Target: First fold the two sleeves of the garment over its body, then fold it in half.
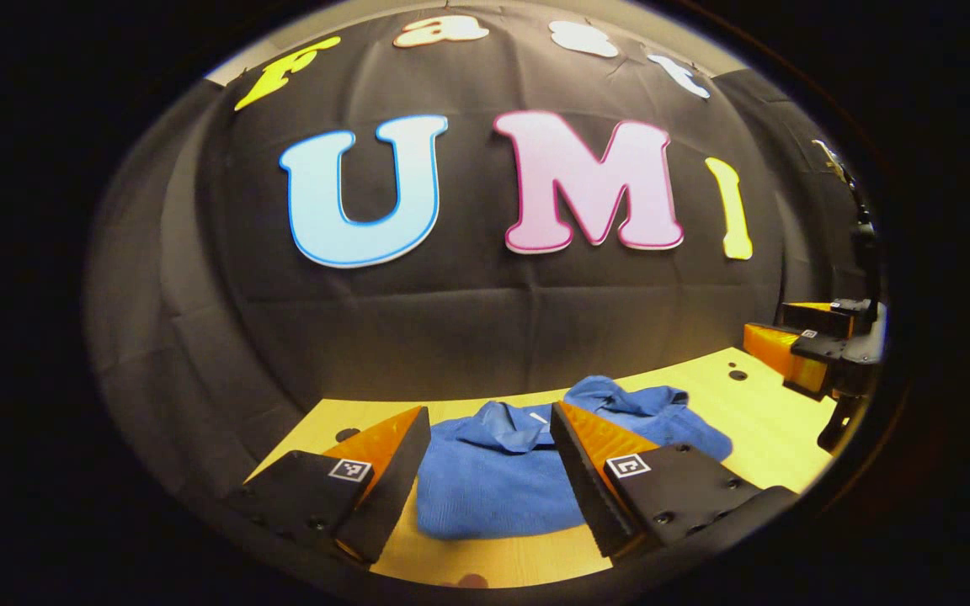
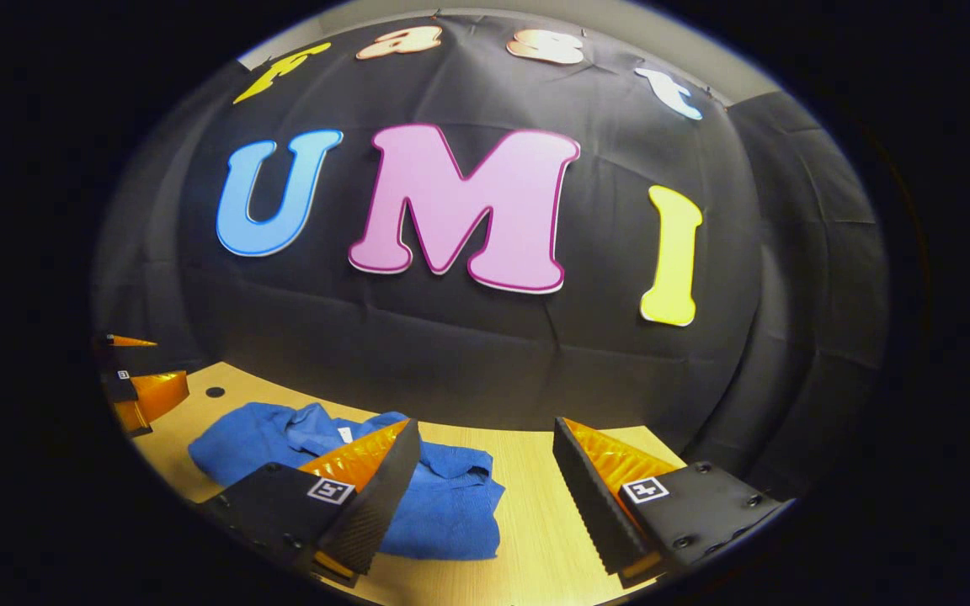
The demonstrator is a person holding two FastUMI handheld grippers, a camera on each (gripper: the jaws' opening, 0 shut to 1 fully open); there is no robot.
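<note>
Both tools wide open, empty — left tool [image 1: 490,471] over blue garment [image 1: 493,488] on tabletop [image 1: 754,421]; right tool [image 2: 485,484] beside it — risk: pinching extra bunched layers

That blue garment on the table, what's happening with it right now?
A person holds a gripper in each hand above a wooden table. The blue garment lies bunched on it, collar toward the wall, seemingly already folded or partly so. The left gripper hangs open over the garment, gripping nothing. The right gripper is open too, with one finger over the garment's edge and the other over bare table. Neither grips the cloth.
</note>
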